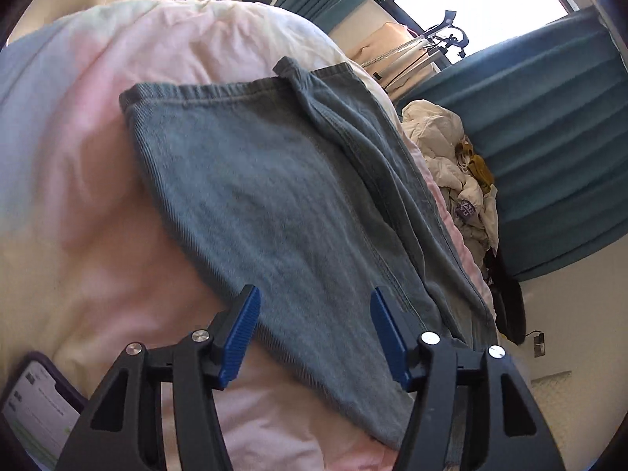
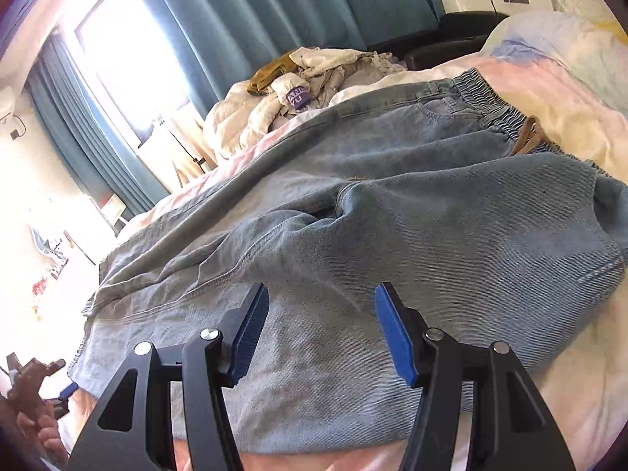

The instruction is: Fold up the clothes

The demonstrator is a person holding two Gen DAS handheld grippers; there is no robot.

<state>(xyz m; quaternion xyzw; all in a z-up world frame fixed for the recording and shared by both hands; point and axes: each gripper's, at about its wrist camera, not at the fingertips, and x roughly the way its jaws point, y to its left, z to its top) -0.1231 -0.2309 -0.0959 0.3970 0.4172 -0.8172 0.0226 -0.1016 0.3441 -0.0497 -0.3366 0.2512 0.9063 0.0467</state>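
Observation:
A pair of light blue jeans (image 2: 392,235) lies spread on a bed with a pink and cream cover (image 2: 549,90). Its elastic waistband (image 2: 486,98) is at the far right of the right wrist view. The same jeans (image 1: 274,204) show in the left wrist view, hem edge toward the top. My left gripper (image 1: 316,306) is open and empty just above the denim. My right gripper (image 2: 322,306) is open and empty over the folded trouser legs.
A heap of white and mustard clothes (image 2: 314,74) lies at the far side of the bed, also in the left wrist view (image 1: 455,165). Teal curtains (image 2: 255,19) hang by the window. A phone (image 1: 35,404) lies at the lower left on the cover.

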